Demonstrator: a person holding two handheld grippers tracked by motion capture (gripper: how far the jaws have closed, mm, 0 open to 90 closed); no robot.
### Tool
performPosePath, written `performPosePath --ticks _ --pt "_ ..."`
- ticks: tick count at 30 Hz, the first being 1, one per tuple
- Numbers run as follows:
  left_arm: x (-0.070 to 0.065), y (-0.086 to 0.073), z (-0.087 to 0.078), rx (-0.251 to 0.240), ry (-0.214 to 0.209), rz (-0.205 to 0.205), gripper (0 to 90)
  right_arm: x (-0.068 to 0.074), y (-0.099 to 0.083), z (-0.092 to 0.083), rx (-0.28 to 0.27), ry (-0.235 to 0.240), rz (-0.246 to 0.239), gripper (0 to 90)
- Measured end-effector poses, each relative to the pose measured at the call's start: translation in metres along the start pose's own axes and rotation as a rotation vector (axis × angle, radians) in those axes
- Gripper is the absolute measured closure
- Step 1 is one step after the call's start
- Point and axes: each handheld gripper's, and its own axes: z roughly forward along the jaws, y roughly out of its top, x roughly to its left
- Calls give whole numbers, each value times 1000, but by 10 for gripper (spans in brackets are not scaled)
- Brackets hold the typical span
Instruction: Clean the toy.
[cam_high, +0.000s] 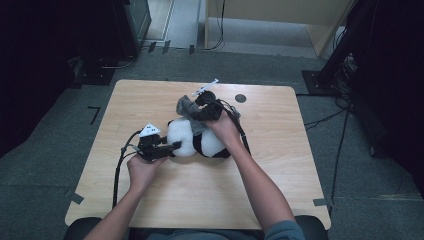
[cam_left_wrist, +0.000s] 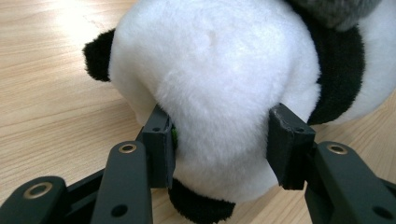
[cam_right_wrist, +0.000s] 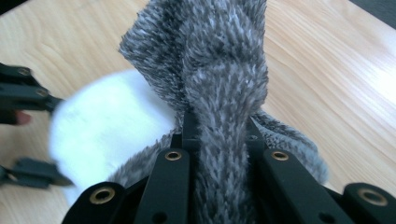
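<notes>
My left gripper (cam_left_wrist: 219, 144) squeezes the panda (cam_left_wrist: 219, 84) by its head on the table (cam_high: 280, 185). My right gripper (cam_right_wrist: 217, 135) is clamped on the grey scarf (cam_right_wrist: 219, 60).

panda (cam_left_wrist: 219, 93): white, black bands | cloth (cam_right_wrist: 224, 84): mottled grey | table (cam_high: 280, 175): light wood
</notes>
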Motion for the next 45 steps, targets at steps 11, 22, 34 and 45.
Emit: performPosePath --ticks 11,22,34,45 --pt "0 0 -1 -2 -9 -7 503 -30 -19 -20 -66 -22 65 798" --pt "1 0 -1 8 -17 -20 502 -61 -52 -44 -133 -30 160 800" --pt "0 2 -1 10 -11 -21 501 -77 -79 -50 -101 -57 210 800" --pt "5 1 -1 5 -35 -26 499 -79 -86 -68 -146 -80 233 799"
